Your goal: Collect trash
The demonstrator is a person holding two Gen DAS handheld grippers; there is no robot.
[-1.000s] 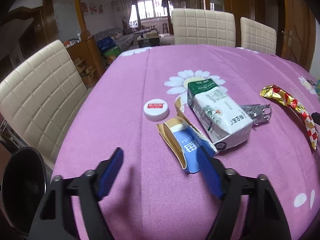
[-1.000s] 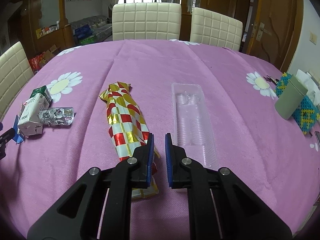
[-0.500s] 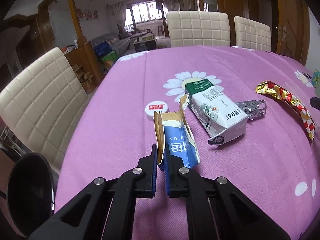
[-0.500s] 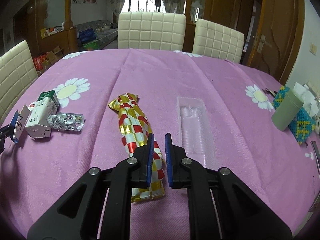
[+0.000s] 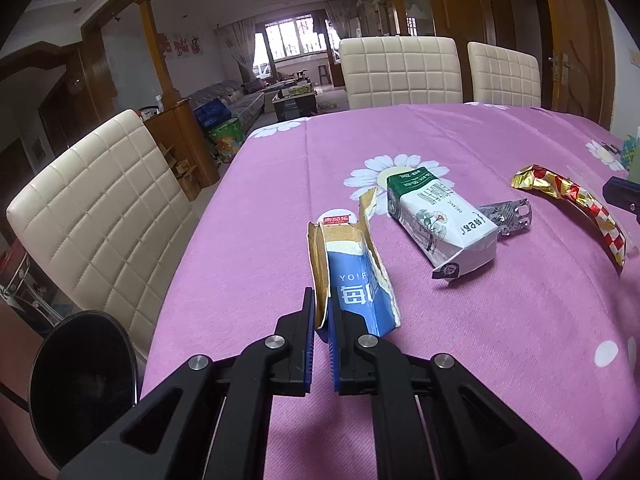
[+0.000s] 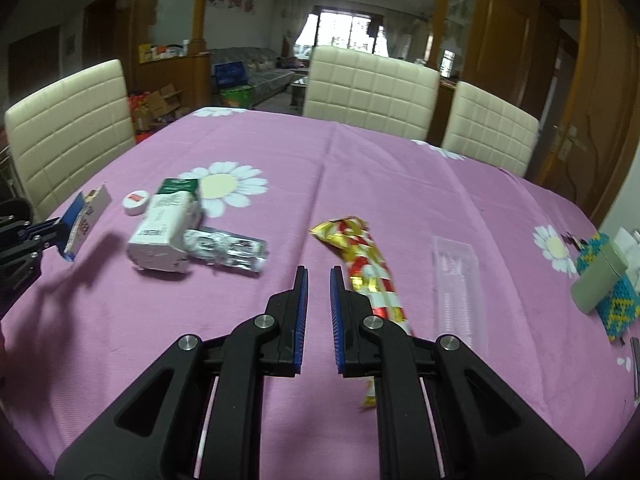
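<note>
Clamped on the lower edge of a torn blue carton (image 5: 360, 284), the left gripper (image 5: 320, 336) holds it upright above the purple flowered tablecloth (image 5: 260, 208), raised off the cloth as the right wrist view shows (image 6: 82, 220). Taking the white-and-green milk carton (image 5: 438, 224) as the landmark: it lies on its side just past the held carton, touching neither it nor the gripper. A small white cap with a red label (image 5: 335, 220) sits on the cloth to the carton's left, partly hidden behind the torn flap. Tucked against the milk carton's right side is a crumpled silver blister pack (image 5: 505, 218), touching it. Farther right, well apart, lies a long gold, red and white foil wrapper (image 6: 366, 264), and beyond that a clear plastic tray (image 6: 458, 280). The right gripper (image 6: 318, 312) hovers over bare cloth between the blister pack and the wrapper, its jaws nearly together with a narrow gap and nothing between them. At the table's left edge, below the cream chair (image 5: 100, 208), a dark round bin (image 5: 80, 384) stands open. The held carton is blue with white lettering, ripped open at the top, its brown cardboard lining and ragged white edges exposed.
</note>
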